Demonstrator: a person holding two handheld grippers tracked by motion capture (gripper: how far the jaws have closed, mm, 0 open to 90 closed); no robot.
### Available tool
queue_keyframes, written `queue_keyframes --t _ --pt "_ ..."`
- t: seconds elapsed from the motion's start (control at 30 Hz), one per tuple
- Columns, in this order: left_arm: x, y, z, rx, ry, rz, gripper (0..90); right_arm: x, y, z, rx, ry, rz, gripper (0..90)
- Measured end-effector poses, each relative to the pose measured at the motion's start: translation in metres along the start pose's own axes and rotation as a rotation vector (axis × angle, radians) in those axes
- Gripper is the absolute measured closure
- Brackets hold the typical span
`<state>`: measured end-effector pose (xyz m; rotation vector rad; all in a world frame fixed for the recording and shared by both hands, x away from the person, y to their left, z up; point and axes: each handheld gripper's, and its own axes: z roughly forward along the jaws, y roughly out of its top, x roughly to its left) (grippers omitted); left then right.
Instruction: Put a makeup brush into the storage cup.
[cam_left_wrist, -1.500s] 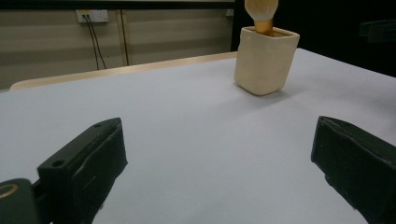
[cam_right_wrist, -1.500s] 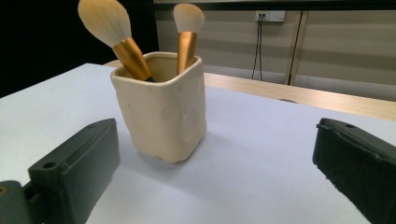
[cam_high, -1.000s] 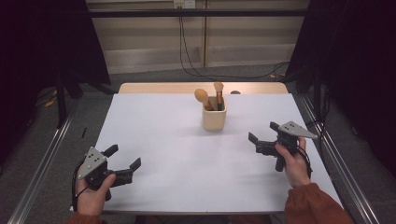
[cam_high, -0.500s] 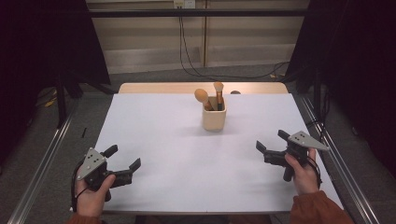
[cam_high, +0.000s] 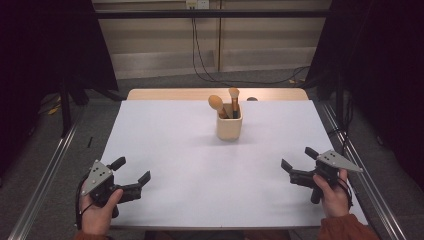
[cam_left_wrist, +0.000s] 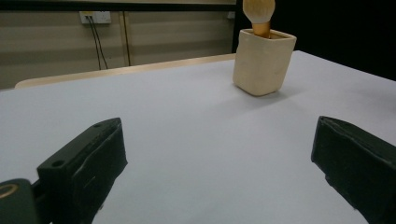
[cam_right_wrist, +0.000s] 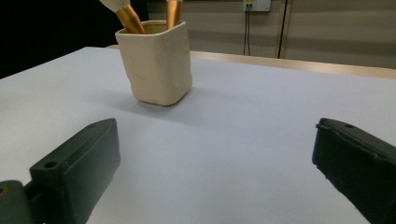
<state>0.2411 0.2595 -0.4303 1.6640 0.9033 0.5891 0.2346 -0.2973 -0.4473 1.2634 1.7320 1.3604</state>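
A cream square cup (cam_high: 229, 127) stands upright at the far middle of the white table (cam_high: 190, 165). Two makeup brushes (cam_high: 225, 102) with gold handles stick out of it. My left gripper (cam_high: 131, 171) rests low at the near left corner, open, nothing between its jaws; from its own view the cup (cam_left_wrist: 263, 60) is far ahead to the right. My right gripper (cam_high: 298, 159) sits at the near right edge, open and empty. In the right gripper view the cup (cam_right_wrist: 156, 60) stands ahead on the left, well clear of the jaws.
A bare wooden strip (cam_high: 170, 94) edges the table's far side. Metal rails (cam_high: 47, 165) run along the floor on both sides. Cables (cam_high: 200, 55) hang down the back wall.
My right gripper has drawn back toward the near right edge and lowered. The left gripper, the cup and the brushes stayed put.
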Motion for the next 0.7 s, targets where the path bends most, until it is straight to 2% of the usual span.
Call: queue_keyframes --t 0.13,0.33,0.7 --pt "0.0 -0.001 -0.001 0.005 0.005 -0.001 3.1 -0.002 -0.002 -0.008 -0.007 -0.007 0.009 0.7" --pt "0.001 -0.001 -0.002 0.002 0.009 -0.007 3.1 -0.001 -0.006 -0.016 -0.005 -0.001 -0.005 0.6" --pt "0.002 -0.001 0.0 0.006 0.012 -0.008 3.1 -0.004 -0.007 -0.014 0.003 0.005 0.002 0.6"
